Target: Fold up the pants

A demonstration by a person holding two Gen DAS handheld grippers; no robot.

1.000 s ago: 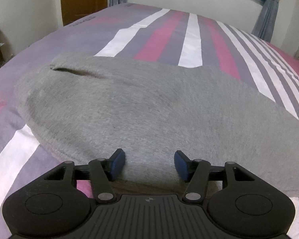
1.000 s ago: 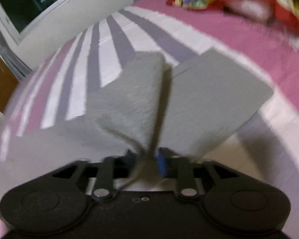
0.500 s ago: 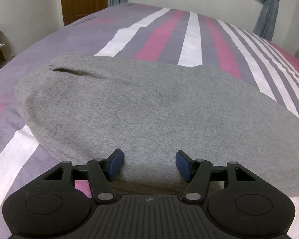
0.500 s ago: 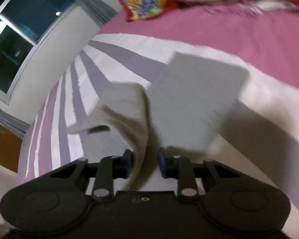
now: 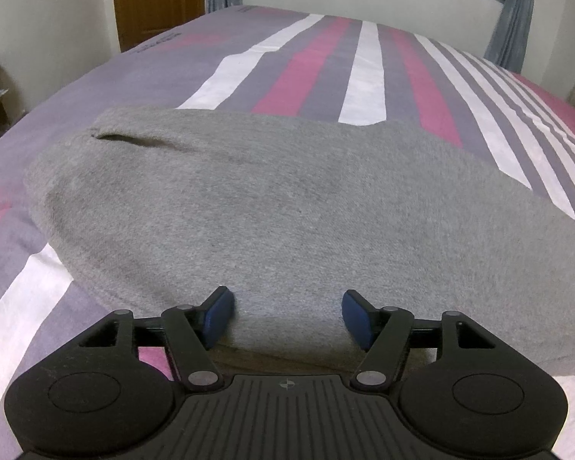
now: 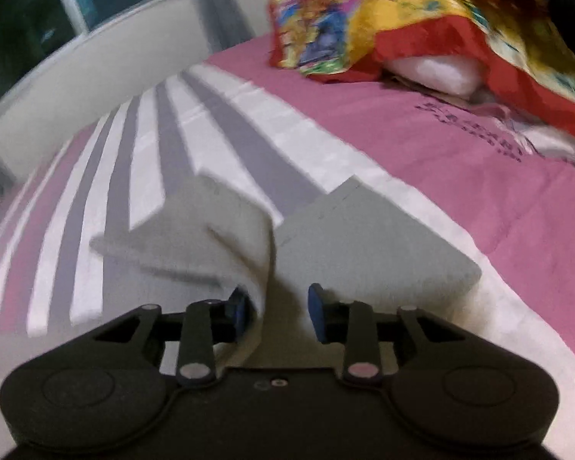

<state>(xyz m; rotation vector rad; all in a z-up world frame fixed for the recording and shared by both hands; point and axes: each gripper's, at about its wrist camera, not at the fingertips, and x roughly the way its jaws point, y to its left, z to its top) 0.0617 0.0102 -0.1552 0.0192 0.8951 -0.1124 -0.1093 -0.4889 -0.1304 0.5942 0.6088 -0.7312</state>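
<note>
The left gripper [image 5: 287,316] stands wide over the near edge of the grey pants [image 5: 287,207], its jaws having just been opening, pads clear of the cloth. The right gripper [image 6: 276,308] has just been opening too; a lifted fold of the pants [image 6: 249,245] lies against its left pad, the right pad apart. The pants lie flat across the striped bed [image 5: 364,65]. Beyond, a colourful blanket [image 6: 402,19] is heaped.
</note>
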